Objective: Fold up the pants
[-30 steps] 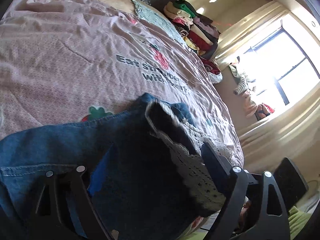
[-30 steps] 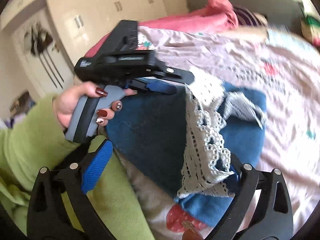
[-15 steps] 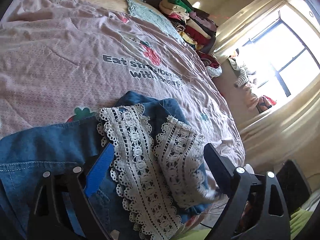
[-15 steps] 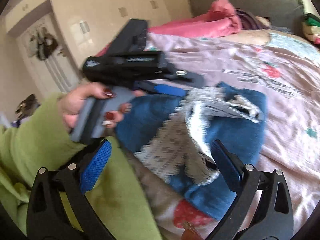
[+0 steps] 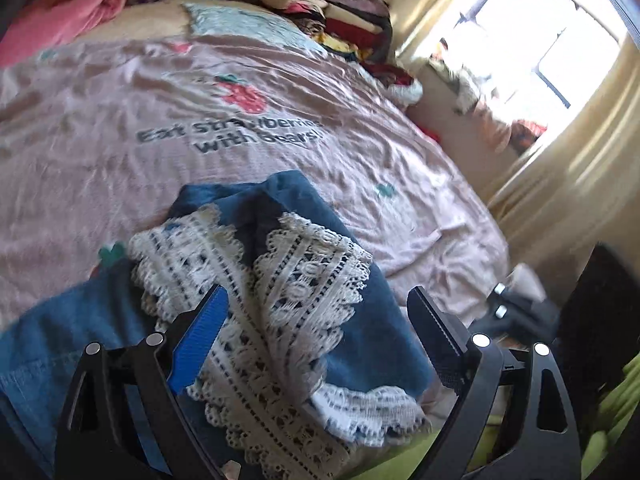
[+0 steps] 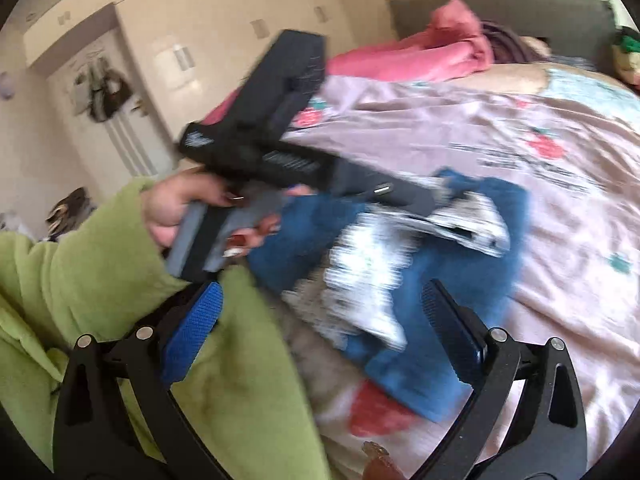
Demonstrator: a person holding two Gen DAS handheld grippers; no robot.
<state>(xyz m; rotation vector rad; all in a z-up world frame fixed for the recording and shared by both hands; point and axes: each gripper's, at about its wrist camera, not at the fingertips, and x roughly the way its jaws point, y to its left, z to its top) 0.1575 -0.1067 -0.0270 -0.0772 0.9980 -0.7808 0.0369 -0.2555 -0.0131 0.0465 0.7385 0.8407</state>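
Observation:
Blue denim pants [image 5: 372, 336] with white lace cuffs [image 5: 288, 312] lie folded over on the pink bedspread [image 5: 120, 160] near the bed's front edge. My left gripper [image 5: 316, 328] is open and empty, just above the lace cuffs. My right gripper [image 6: 320, 320] is open and empty, held above the pants [image 6: 460, 304], which look blurred there. The left gripper's black body [image 6: 280, 136] and the hand in a green sleeve [image 6: 100, 280] show in the right wrist view.
A pink blanket [image 5: 60, 12] lies at the headboard. A stack of folded clothes [image 5: 340, 12] sits at the bed's far right. A bright window [image 5: 552, 52] with curtains is to the right. Wardrobe doors [image 6: 180, 52] stand on the left in the right wrist view.
The cuff end of the pants dropped from between both grippers' fingers and now lies flat on the folded pants. Both grippers have drawn back and up.

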